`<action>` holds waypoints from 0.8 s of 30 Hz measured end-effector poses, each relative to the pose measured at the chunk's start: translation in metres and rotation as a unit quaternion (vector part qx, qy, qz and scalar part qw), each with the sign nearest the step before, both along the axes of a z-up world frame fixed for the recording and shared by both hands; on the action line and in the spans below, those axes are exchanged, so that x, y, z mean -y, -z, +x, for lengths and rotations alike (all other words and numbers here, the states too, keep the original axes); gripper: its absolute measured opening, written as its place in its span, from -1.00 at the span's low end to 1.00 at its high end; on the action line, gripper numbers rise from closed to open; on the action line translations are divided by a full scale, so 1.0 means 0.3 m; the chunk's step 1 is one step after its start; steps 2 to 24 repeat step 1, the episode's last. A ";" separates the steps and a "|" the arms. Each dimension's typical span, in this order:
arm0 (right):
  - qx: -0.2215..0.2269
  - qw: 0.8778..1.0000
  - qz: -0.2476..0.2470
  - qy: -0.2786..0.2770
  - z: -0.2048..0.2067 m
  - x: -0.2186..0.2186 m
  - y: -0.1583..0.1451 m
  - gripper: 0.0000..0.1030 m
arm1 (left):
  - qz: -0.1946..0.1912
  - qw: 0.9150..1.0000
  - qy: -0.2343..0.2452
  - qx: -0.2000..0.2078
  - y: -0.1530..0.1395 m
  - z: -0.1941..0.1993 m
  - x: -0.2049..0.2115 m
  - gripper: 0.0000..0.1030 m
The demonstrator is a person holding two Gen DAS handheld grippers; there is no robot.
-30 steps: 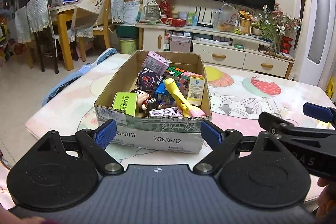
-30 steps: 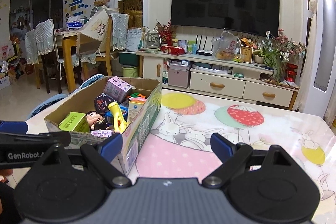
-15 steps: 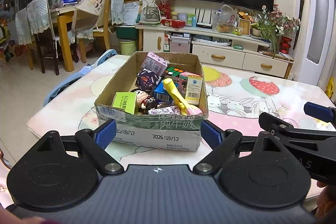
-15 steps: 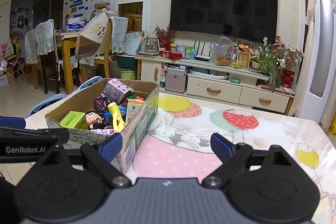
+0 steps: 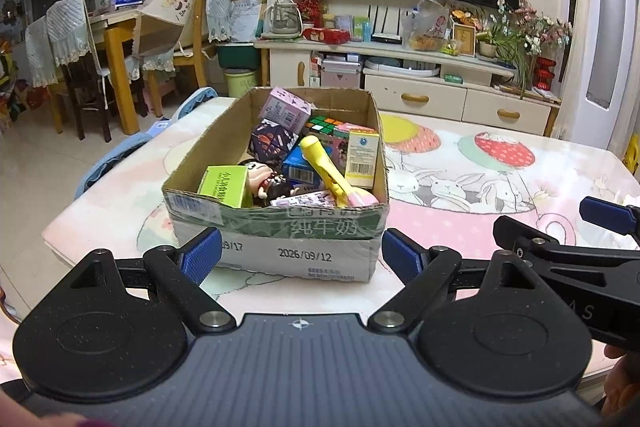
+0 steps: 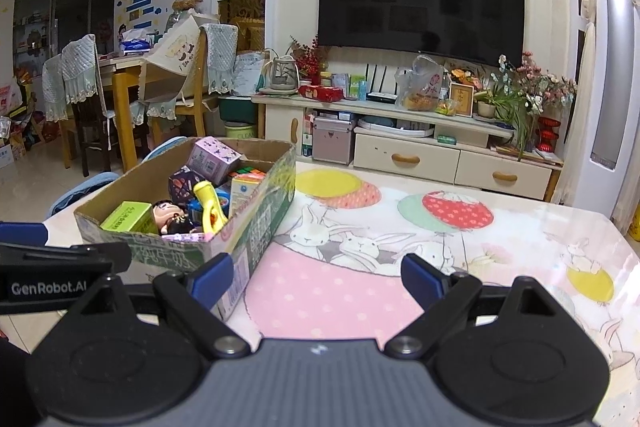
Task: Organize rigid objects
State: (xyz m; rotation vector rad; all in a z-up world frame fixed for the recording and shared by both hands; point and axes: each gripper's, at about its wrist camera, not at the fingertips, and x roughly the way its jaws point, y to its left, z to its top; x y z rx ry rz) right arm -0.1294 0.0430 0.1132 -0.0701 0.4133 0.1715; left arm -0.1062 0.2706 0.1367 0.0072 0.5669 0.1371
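Observation:
An open cardboard box (image 5: 276, 239) stands on the table (image 5: 460, 227), just beyond my left gripper (image 5: 301, 259). That gripper is open and holds nothing. Inside the box lie a green carton (image 5: 224, 185), a doll (image 5: 266, 181), a yellow toy (image 5: 320, 163), a purple box (image 5: 285, 109), a puzzle cube (image 5: 322, 123) and a white carton (image 5: 362, 157). In the right wrist view the box (image 6: 256, 227) sits to the left of my right gripper (image 6: 316, 279). The right gripper is open over the pink cloth, with nothing between its pads.
The rabbit-print cloth (image 6: 400, 247) covers the table to the right of the box. A TV cabinet (image 6: 440, 155) stands behind the table, and a dining table with chairs (image 6: 120, 87) at far left. A blue chair back (image 5: 120, 155) is at the table's left edge.
Both views have drawn back very slightly from the box. Its contents lie as before, and both grippers stay open.

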 end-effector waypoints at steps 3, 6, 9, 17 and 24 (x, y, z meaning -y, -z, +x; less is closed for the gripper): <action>-0.002 1.000 0.001 0.001 0.004 0.006 0.003 0.76 | 0.001 1.000 0.000 -0.004 0.003 0.005 0.005 1.00; -0.002 1.000 0.001 0.001 0.004 0.006 0.003 0.76 | 0.001 1.000 0.000 -0.004 0.003 0.005 0.005 1.00; -0.002 1.000 0.001 0.001 0.004 0.006 0.003 0.76 | 0.001 1.000 0.000 -0.004 0.003 0.005 0.005 1.00; -0.002 1.000 0.001 0.001 0.004 0.006 0.003 0.76 | 0.001 1.000 0.000 -0.004 0.003 0.005 0.005 1.00; -0.002 1.000 0.001 0.001 0.004 0.006 0.003 0.76 | 0.001 1.000 0.000 -0.004 0.003 0.005 0.005 1.00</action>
